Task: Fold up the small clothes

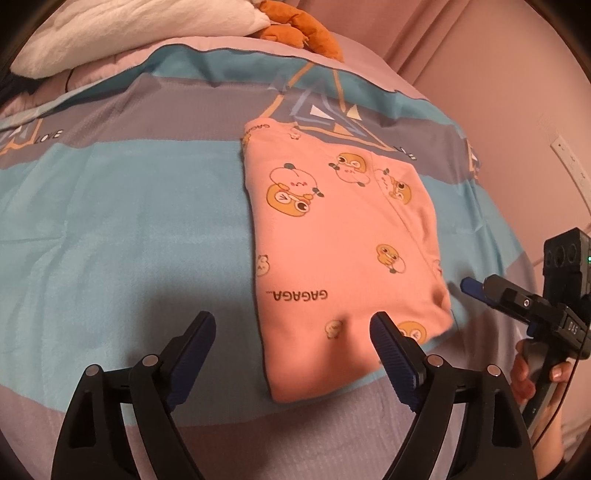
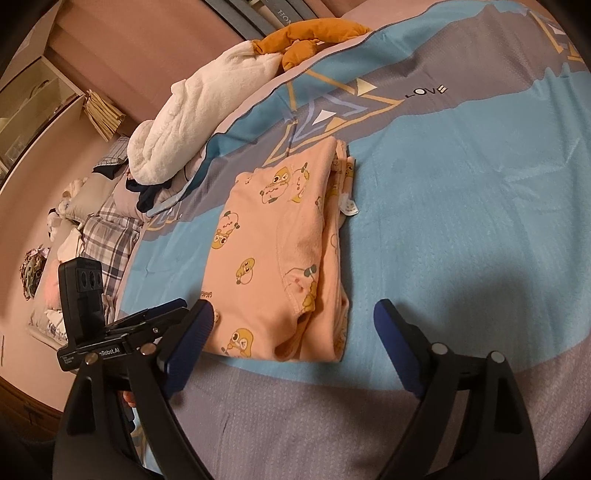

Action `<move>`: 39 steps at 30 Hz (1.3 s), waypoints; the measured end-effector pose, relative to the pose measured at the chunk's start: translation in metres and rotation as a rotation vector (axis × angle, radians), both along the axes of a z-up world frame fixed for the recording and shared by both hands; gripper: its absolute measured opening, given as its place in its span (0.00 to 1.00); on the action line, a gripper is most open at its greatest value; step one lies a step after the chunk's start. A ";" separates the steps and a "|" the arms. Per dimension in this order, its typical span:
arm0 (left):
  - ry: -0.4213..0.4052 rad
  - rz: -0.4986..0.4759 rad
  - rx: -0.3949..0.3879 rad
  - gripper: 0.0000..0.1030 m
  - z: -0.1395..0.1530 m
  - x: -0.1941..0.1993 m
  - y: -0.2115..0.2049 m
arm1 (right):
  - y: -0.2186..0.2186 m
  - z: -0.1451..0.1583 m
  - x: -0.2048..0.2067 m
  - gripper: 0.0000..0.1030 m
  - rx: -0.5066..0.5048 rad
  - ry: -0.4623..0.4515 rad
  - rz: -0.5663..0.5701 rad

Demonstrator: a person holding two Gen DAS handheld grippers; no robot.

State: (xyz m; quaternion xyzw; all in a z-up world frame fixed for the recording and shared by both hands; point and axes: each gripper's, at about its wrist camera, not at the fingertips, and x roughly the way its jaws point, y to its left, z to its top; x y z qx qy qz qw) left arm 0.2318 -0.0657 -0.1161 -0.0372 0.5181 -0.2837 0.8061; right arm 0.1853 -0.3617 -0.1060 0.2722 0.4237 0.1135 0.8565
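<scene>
A small pink garment (image 1: 340, 236) printed with yellow cartoon ducks lies folded into a flat rectangle on the blue and grey bedsheet (image 1: 122, 229). My left gripper (image 1: 293, 325) hovers open over its near edge, right fingertip above the cloth, left fingertip over the sheet. In the right wrist view the same garment (image 2: 280, 258) shows its layered fold edge and a white label. My right gripper (image 2: 295, 314) stands open just short of that near edge, pads clear of the fabric. The right gripper (image 1: 517, 306) also appears at the right of the left wrist view, held by a hand (image 1: 532, 373).
A white fluffy blanket (image 2: 192, 122) and an orange plush toy (image 2: 310, 35) lie at the head of the bed. Plaid bedding and piled clothes (image 2: 99, 229) sit to the left. A pink wall (image 1: 498, 66) runs beside the bed on the right.
</scene>
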 end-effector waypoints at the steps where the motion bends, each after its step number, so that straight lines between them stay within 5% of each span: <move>1: -0.001 0.004 0.004 0.83 -0.001 0.001 0.000 | 0.000 -0.001 0.002 0.86 0.001 0.001 0.000; 25: 0.022 0.032 -0.057 0.83 -0.023 0.041 -0.020 | 0.006 -0.032 0.061 0.85 0.028 0.025 -0.012; 32: -0.003 0.006 -0.037 0.83 -0.024 0.045 -0.039 | 0.016 -0.035 0.085 0.63 0.002 0.022 0.002; 39: -0.025 -0.003 -0.023 0.72 -0.025 0.048 -0.050 | 0.023 -0.039 0.104 0.46 -0.036 0.013 0.003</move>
